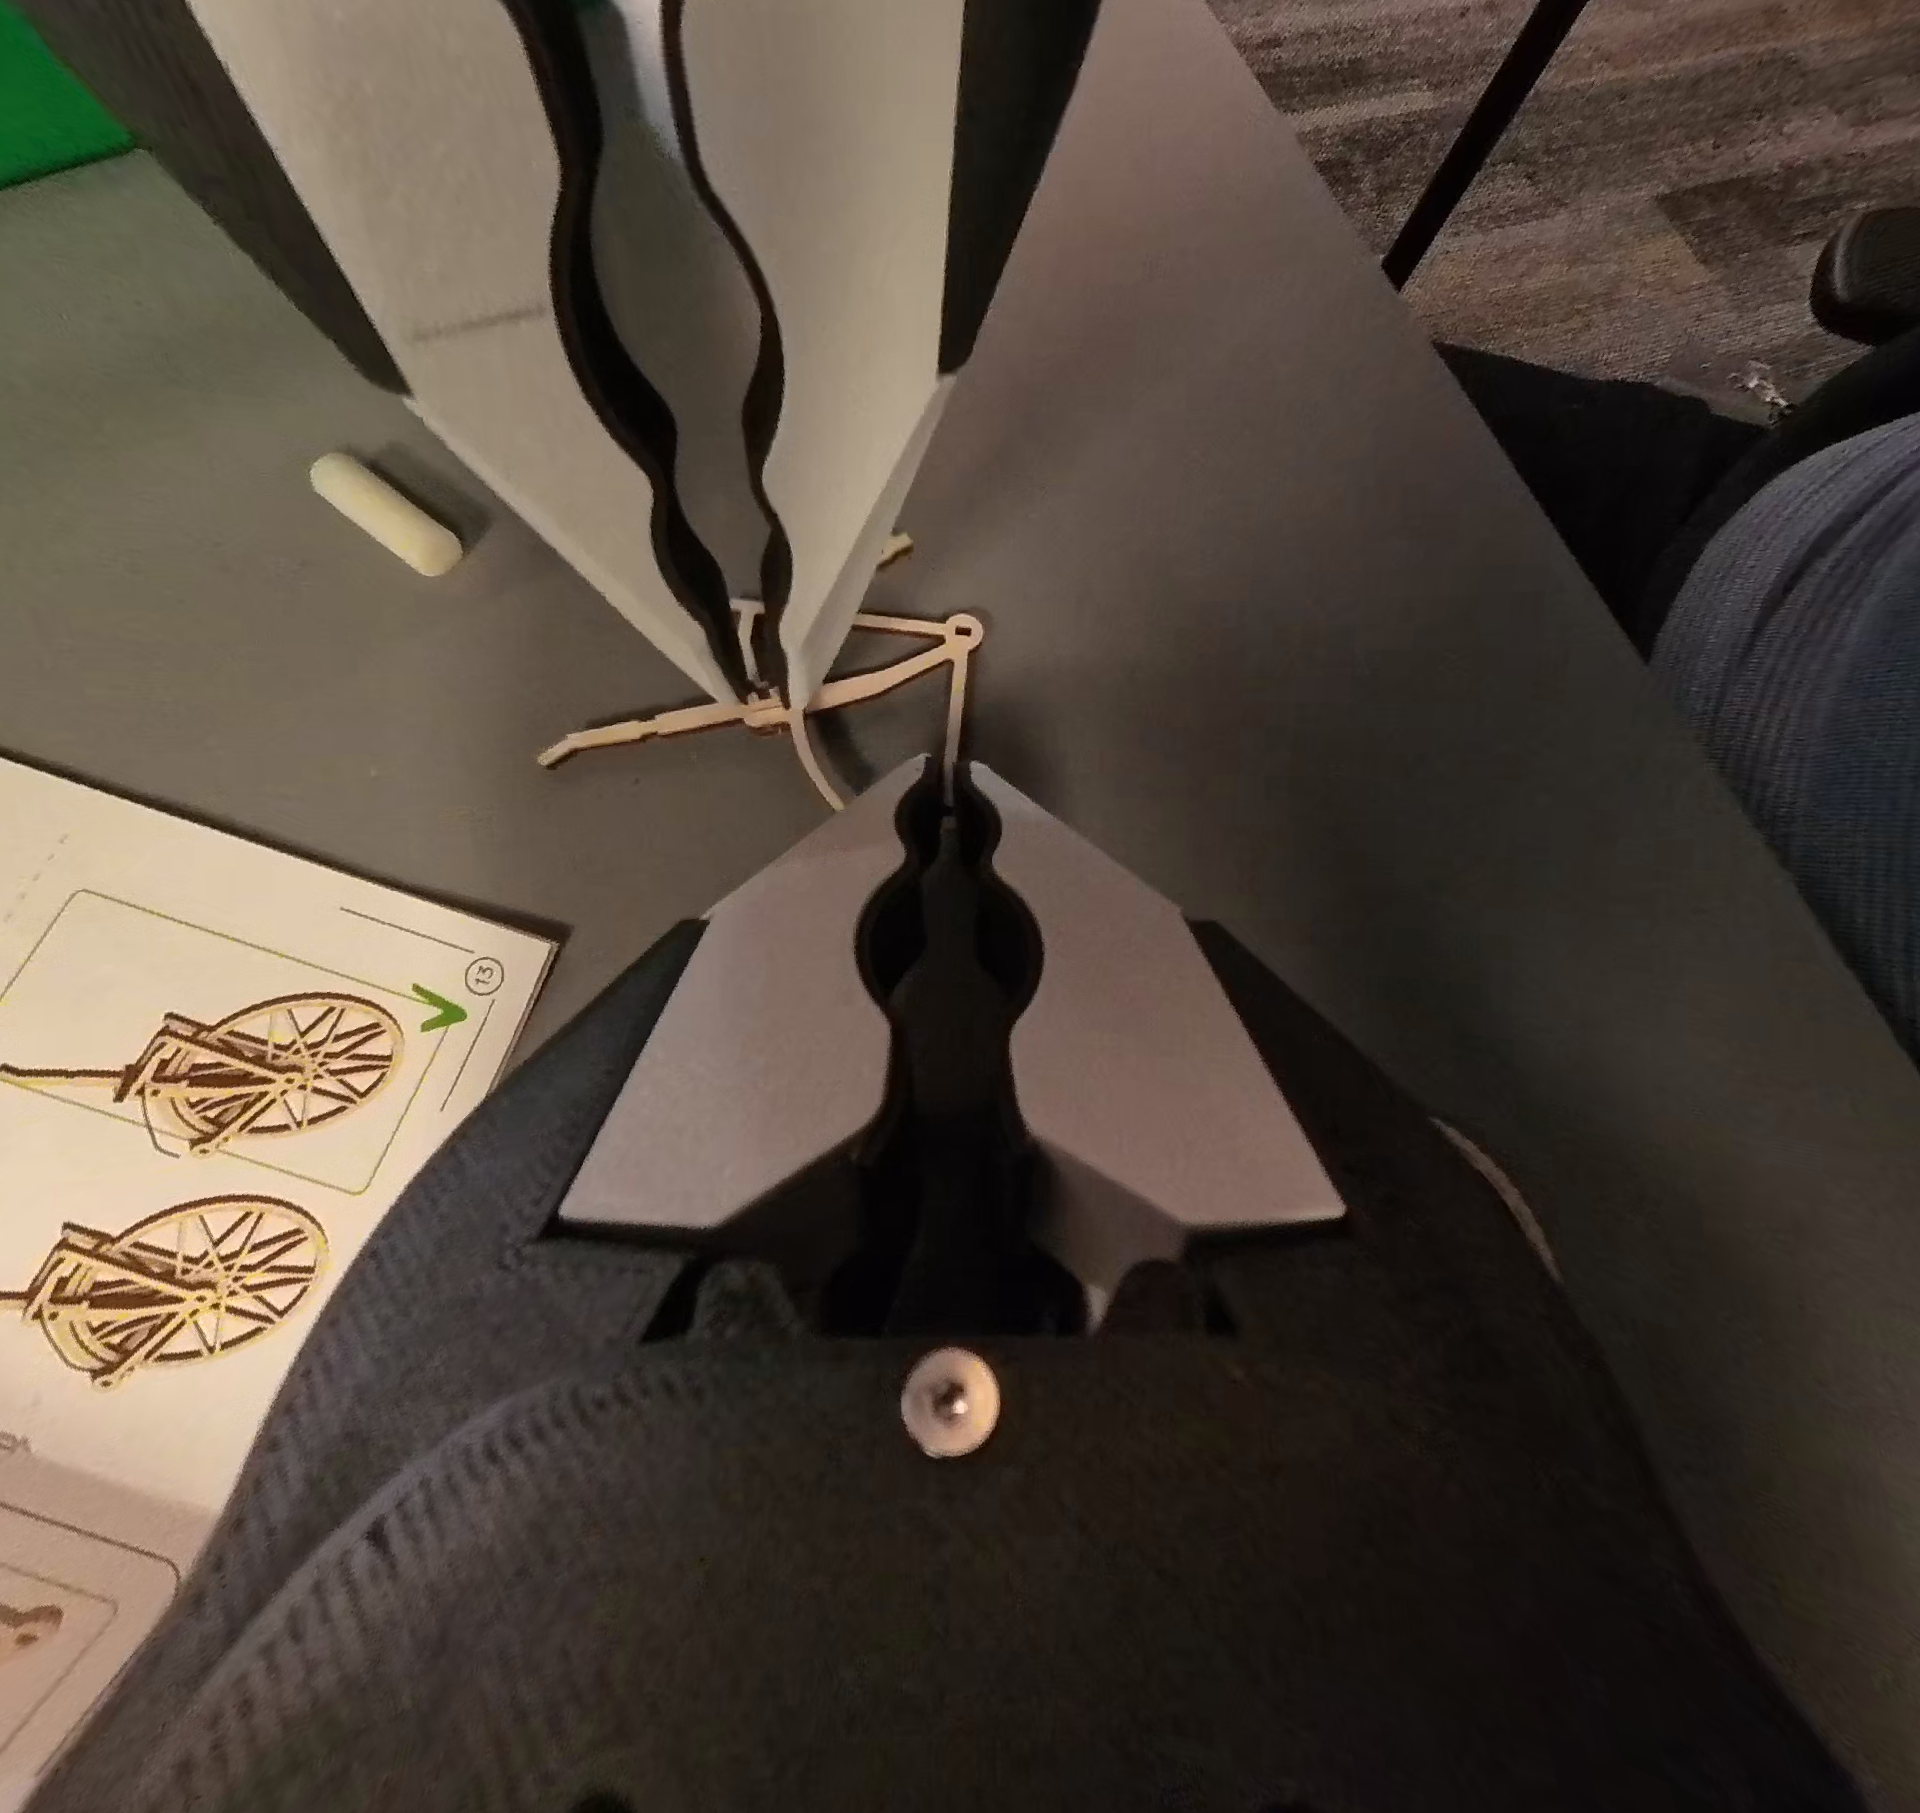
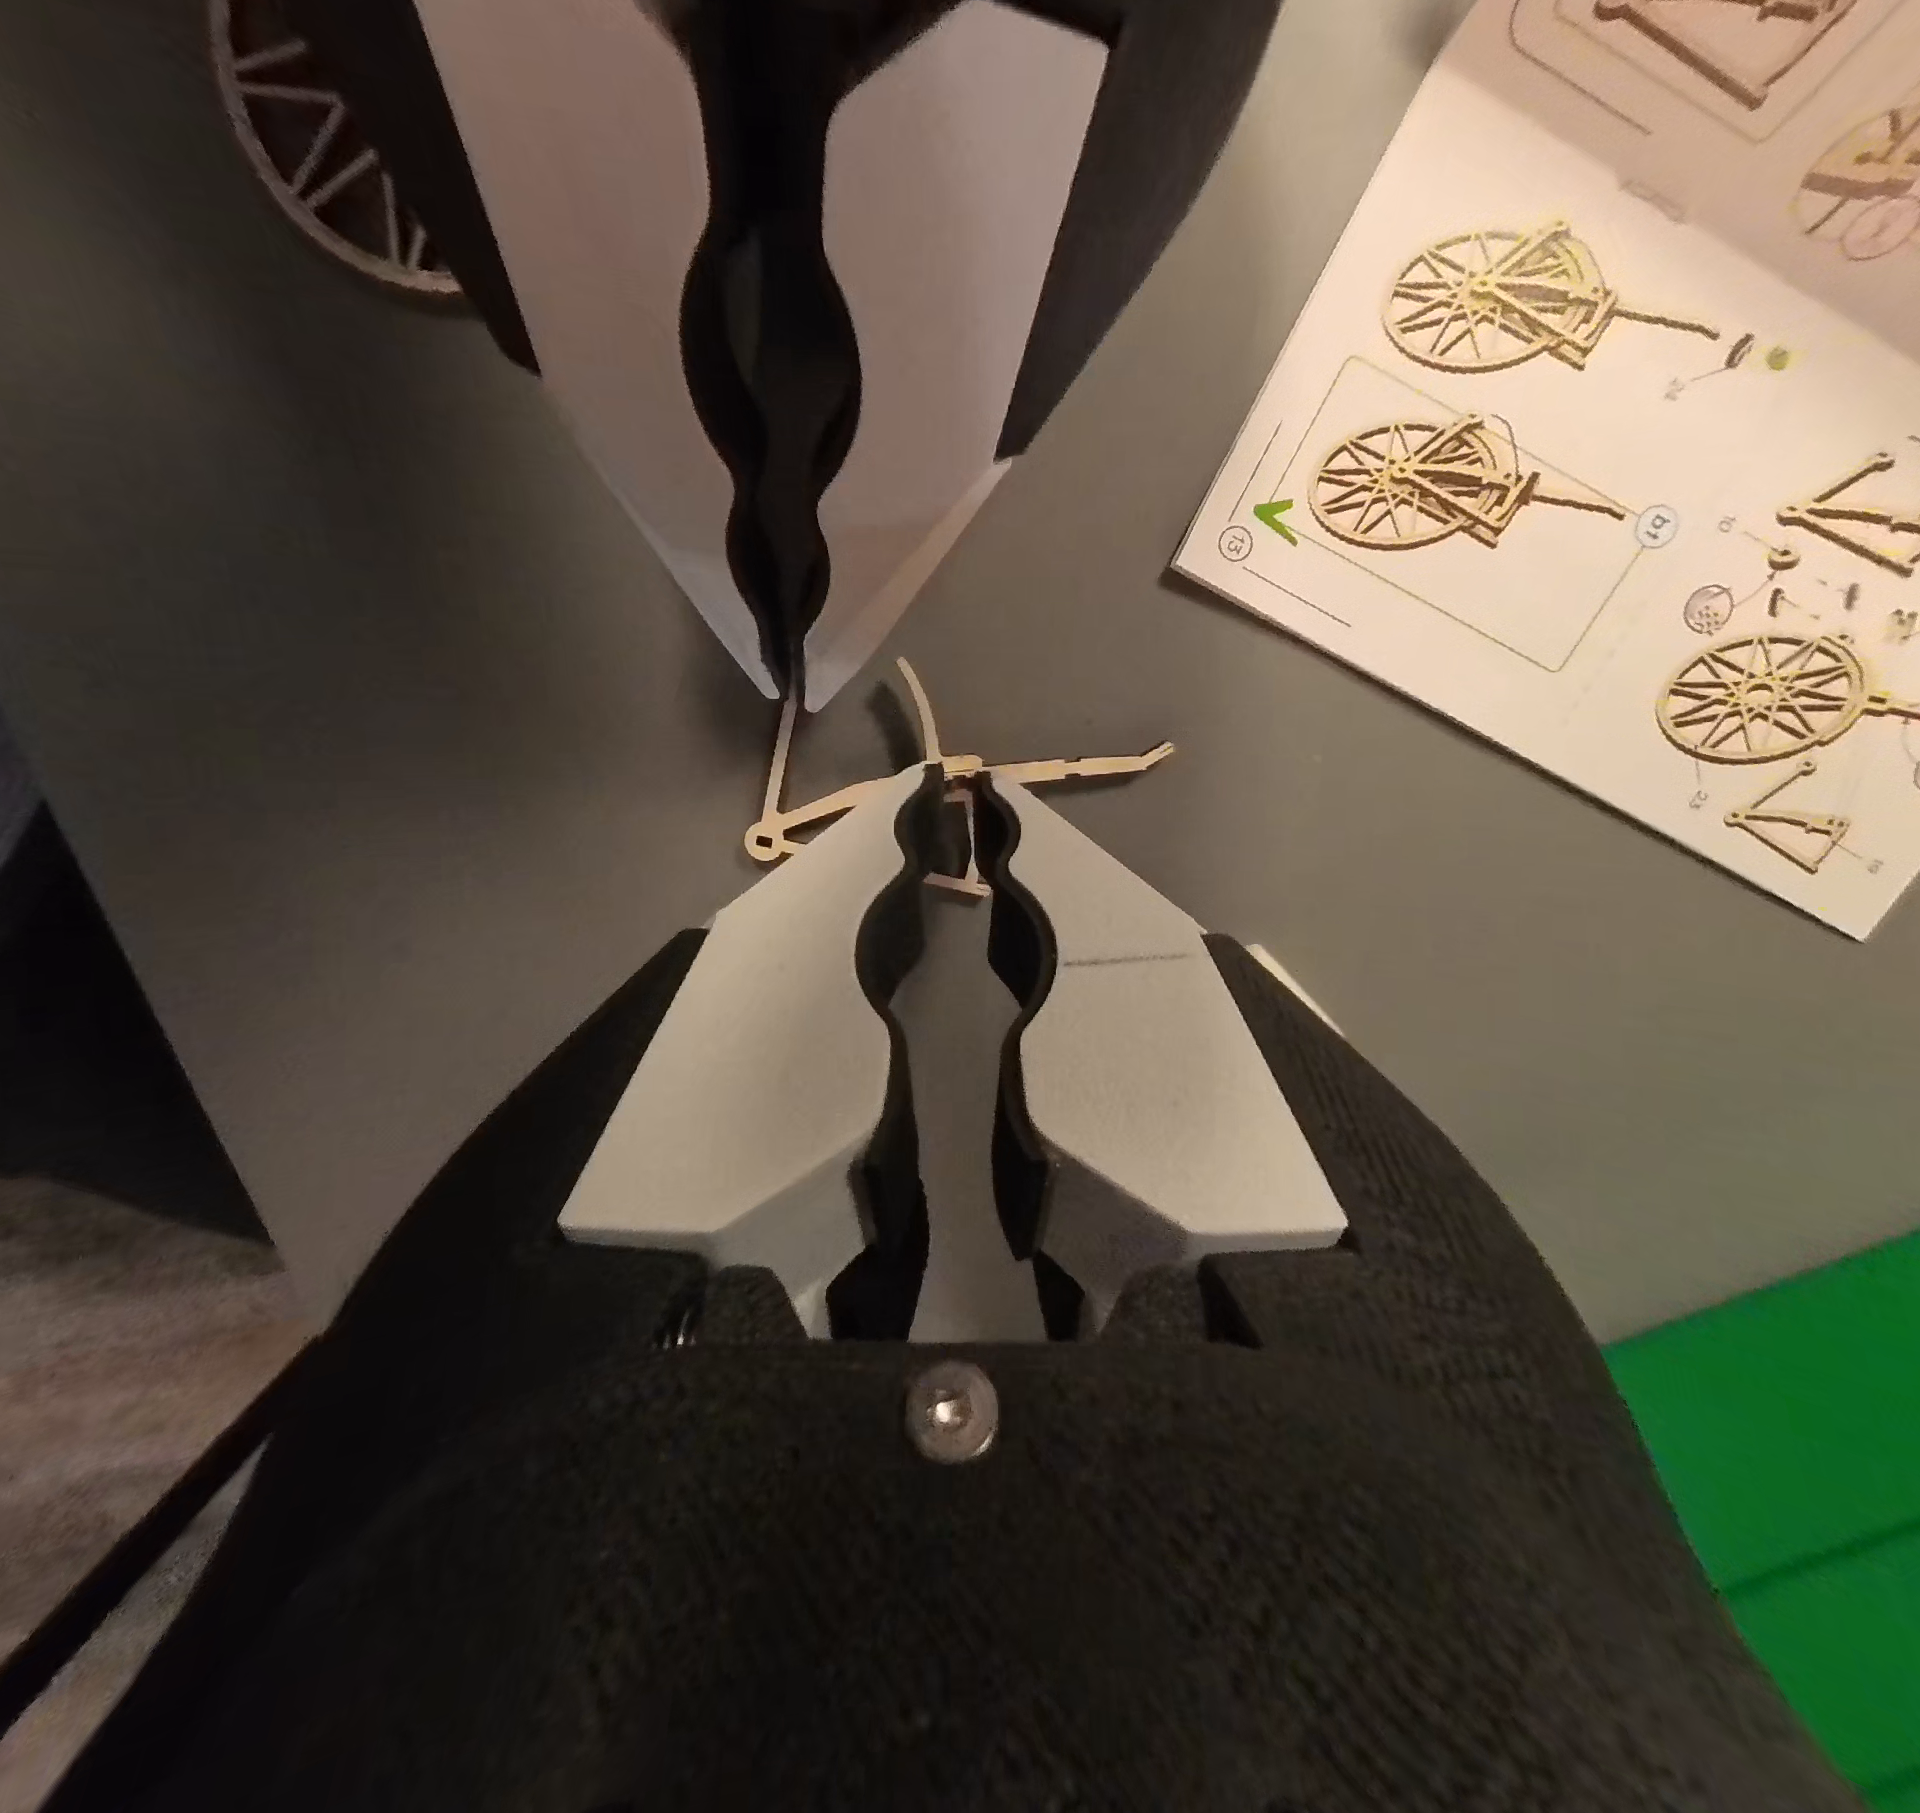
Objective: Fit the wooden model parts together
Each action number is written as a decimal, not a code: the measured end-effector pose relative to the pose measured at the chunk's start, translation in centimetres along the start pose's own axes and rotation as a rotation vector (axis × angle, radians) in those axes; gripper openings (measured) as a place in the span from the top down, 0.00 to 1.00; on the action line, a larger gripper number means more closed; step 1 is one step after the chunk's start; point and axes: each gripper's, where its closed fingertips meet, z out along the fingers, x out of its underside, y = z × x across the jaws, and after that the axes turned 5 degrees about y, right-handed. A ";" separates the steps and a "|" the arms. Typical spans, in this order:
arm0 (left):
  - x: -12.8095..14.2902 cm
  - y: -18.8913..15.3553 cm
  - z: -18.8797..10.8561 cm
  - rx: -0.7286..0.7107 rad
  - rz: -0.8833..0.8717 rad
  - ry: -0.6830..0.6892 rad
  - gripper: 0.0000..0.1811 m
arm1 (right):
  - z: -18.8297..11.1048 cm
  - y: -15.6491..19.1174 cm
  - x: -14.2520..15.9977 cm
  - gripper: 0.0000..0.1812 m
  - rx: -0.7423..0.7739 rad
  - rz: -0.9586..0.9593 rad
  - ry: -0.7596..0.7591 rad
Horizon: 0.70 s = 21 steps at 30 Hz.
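Each camera is sitting on its own gripper, looking down along the fingers, very close to the grey table (image 1: 260, 620). They are facing each other. Both are seeing the thin wooden frame (image 1: 904, 667) (image 2: 831, 799), the booklet (image 1: 208, 1088) (image 2: 1558, 516) and the other gripper.

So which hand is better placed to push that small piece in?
Probably the right gripper: its jaws hold the piece at the frame; the left gripper just steadies a strut.
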 end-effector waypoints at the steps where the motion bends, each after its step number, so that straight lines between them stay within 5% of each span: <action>1: 0.0 0.0 0.0 -0.001 0.001 0.000 0.99 | 0.0 0.0 0.0 0.98 0.002 -0.005 0.018; 21: -0.1 0.0 0.1 -0.015 0.001 -0.003 0.99 | 0.1 0.0 0.0 0.98 0.039 0.026 0.022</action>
